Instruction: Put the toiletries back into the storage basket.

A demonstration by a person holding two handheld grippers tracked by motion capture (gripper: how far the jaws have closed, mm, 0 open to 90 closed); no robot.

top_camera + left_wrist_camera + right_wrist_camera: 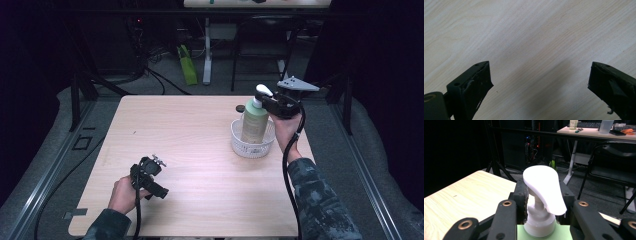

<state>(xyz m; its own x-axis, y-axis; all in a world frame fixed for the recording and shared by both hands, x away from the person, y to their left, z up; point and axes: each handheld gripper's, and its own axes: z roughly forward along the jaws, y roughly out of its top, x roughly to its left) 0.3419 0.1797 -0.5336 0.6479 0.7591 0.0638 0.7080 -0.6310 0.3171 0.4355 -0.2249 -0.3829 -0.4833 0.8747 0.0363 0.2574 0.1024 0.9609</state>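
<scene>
1. High view: the right tongs [266,102] are clamped on the neck of a green pump bottle [254,122], just under its white pump head [263,91]. The bottle stands upright with its base inside a white mesh basket [240,145].
2. Basket and bottle sit at about two o'clock on the desk [200,150], near its right edge; the right hand comes at the bottle from three o'clock.
3. Right gripper view: the white pump head [544,187] and collar rise between the two black jaws, which press the neck from both sides; the green shoulder of the bottle [560,232] shows at the bottom.
4. Left tongs [150,162] lie low at about seven o'clock on the desk, well apart from the bottle. In the left gripper view their jaws stand wide apart with bare wood between them, so they are open and hold nothing.
5. A small dark round thing [240,108] lies on the desk just beyond the basket, at its eleven o'clock; what it is cannot be told.
6. Bare desk lies between the left tongs and the basket.
</scene>
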